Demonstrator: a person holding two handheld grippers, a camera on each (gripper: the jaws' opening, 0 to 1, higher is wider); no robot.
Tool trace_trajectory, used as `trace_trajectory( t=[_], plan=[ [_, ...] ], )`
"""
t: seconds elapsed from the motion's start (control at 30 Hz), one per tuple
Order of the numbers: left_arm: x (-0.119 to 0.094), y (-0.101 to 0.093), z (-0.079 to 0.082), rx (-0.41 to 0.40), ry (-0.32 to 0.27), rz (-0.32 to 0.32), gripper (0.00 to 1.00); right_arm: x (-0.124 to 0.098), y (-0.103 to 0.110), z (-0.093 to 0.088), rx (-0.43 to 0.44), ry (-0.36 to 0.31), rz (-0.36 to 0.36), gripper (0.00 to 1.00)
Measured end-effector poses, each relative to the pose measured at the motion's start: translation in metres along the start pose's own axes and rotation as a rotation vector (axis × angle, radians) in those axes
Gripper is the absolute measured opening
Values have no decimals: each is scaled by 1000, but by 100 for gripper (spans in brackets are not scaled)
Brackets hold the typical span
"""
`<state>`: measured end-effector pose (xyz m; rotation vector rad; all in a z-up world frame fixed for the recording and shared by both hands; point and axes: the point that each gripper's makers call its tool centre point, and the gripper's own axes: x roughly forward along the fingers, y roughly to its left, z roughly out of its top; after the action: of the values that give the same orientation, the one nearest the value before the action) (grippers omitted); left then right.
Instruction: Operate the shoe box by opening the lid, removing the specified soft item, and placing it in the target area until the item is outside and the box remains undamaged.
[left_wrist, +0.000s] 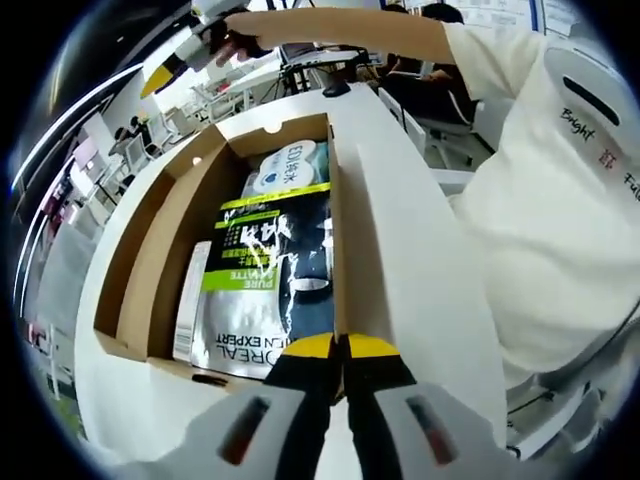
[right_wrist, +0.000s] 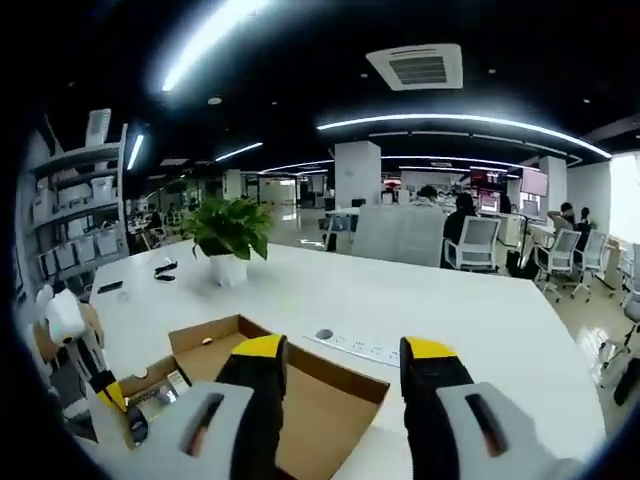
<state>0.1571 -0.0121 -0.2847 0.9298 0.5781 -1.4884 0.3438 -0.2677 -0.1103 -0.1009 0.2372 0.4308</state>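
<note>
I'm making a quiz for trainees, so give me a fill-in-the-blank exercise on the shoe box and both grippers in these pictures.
1. The lid of the shoe box is ____.
2. The left gripper has its jaws ____ on the box's side wall.
3. The right gripper is held above the box with its jaws ____.
4. On the white table behind the box stands a potted ____.

Missing words: open; shut; open; plant

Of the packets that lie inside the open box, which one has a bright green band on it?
The large dark L'Oreal packet in the middle of the box. The packet beyond it is pale blue and white; the slim one beside it is white.
</note>
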Motion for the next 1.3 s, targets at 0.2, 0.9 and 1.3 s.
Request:
trace_trajectory(
  t=[0.2, 0.9, 1.3],
  plan=[
    [1, -1, 0, 12, 16, -19, 2, -6, 9, -2, -4, 4, 51, 46],
    [1, 1, 1, -33, -8, -51, 1, -40, 60, -3, -148, -70, 213, 43],
    [2, 1, 1, -43, 12, -50, 1, -49, 75, -18, -87, -86, 261, 32]
  ],
)
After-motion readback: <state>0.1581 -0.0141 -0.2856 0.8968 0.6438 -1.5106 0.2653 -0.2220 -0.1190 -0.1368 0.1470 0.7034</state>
